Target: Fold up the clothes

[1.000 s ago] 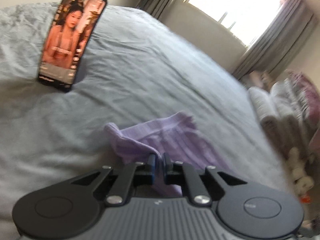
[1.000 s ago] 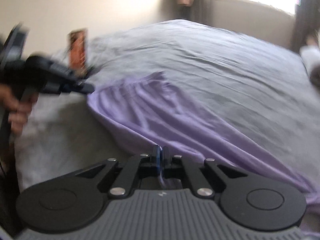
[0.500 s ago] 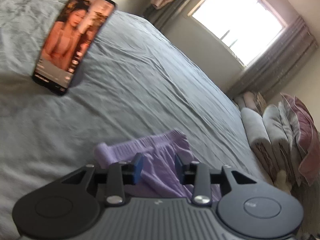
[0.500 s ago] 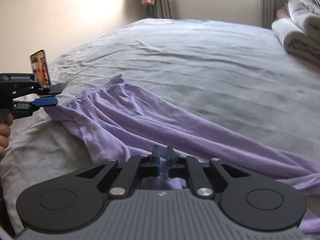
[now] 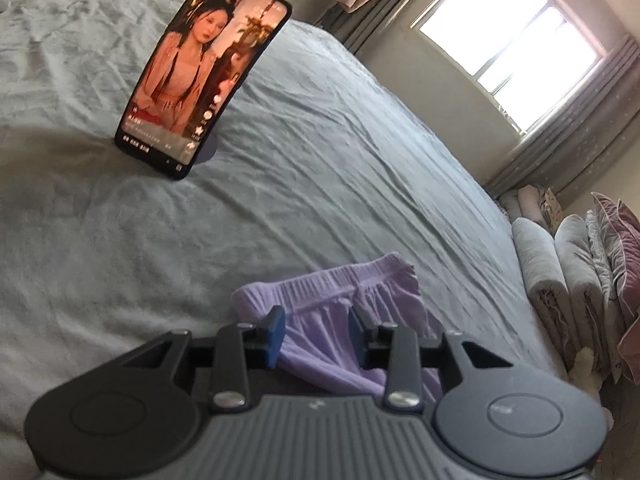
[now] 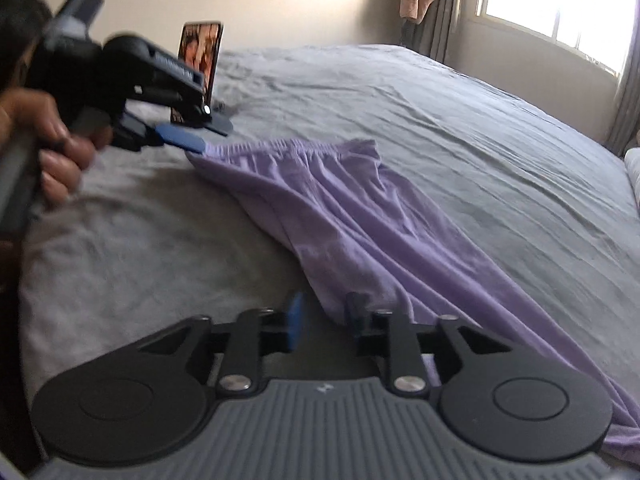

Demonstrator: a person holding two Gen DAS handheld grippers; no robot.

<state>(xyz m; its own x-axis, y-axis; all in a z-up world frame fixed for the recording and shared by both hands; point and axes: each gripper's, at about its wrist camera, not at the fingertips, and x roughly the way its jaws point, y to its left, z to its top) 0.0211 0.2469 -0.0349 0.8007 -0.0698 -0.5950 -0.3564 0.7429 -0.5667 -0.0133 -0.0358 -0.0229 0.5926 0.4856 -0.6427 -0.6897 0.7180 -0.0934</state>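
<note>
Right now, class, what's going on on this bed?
A person is folding lilac trousers laid flat on a grey bedspread, with a handheld tool in each hand. The left tool is at the waistband end with its jaws apart, the cloth lying loose between them. The right tool is beside the trousers' near edge, its jaws opening, gripping nothing. A phone stands propped further up the bed.

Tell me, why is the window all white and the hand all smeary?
Left wrist view: the window is blown out by daylight, and the bed bulges from the fisheye lens. Right wrist view: the person's hand and left gripper are motion-blurred.
</note>
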